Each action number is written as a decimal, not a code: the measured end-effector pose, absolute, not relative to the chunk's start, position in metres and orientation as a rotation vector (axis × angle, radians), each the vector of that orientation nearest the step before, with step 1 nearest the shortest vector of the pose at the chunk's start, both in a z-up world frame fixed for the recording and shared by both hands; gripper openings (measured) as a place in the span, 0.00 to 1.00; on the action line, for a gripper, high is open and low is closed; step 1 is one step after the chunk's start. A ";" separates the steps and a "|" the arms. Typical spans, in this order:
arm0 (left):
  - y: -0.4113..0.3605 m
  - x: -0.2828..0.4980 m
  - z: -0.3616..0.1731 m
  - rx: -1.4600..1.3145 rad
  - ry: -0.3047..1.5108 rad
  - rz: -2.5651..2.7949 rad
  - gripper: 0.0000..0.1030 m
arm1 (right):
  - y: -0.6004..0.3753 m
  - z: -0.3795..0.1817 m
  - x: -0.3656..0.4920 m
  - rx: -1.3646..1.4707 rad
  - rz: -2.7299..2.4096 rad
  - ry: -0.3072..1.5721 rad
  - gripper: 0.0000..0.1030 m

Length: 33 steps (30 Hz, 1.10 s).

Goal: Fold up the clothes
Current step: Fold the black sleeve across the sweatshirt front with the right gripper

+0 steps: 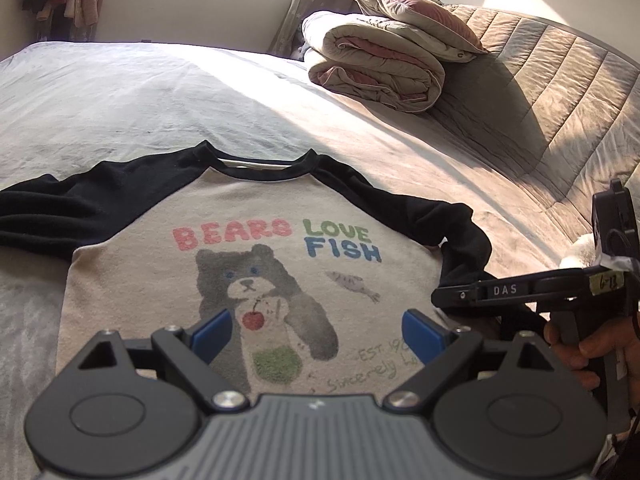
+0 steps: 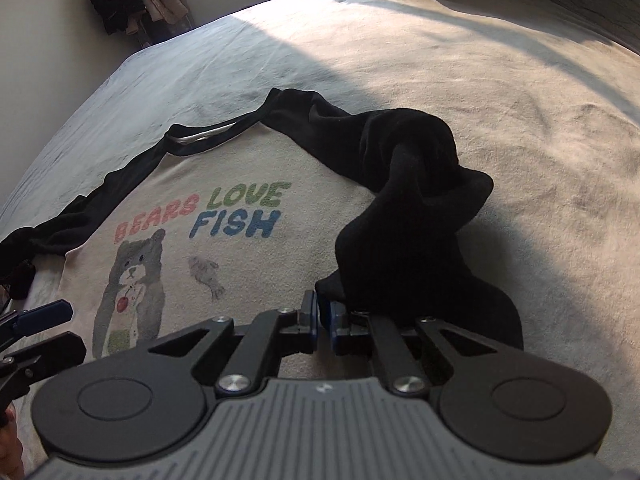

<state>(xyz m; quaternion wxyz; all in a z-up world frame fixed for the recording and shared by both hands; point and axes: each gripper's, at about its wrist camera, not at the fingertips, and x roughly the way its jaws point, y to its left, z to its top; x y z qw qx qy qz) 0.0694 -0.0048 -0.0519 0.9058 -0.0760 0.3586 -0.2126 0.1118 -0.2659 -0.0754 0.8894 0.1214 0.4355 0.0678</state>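
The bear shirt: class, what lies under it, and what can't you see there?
The shirt lies flat on the bed sheet, visible all around it. Its back and the sheet directly beneath are covered.

Right gripper (image 2: pixel 323 316) jaws slightly apart beside bunched black sleeve (image 2: pixel 408 216); bear shirt (image 2: pixel 224 264) flat on bed (image 2: pixel 460 72)

Shirt (image 1: pixel 248 276) print: "BEARS LOVE FISH"; right hand-held gripper (image 1: pixel 440 303) marked "DAS"
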 end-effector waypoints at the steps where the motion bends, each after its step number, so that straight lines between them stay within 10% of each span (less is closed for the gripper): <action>1: -0.004 0.069 -0.052 -0.156 0.742 -0.439 0.90 | -0.269 -0.071 0.110 0.262 0.151 0.901 0.18; 5: -0.010 0.066 -0.054 -0.143 0.756 -0.456 0.90 | -0.291 -0.054 0.100 0.341 0.152 0.857 0.44; 28: -0.181 0.097 -0.053 -0.078 0.857 -0.602 0.68 | -0.400 -0.046 0.066 0.574 -0.019 0.856 0.44; 33: -0.191 0.111 -0.061 -0.048 0.833 -0.506 0.39 | -0.406 -0.052 0.068 0.608 -0.013 0.871 0.44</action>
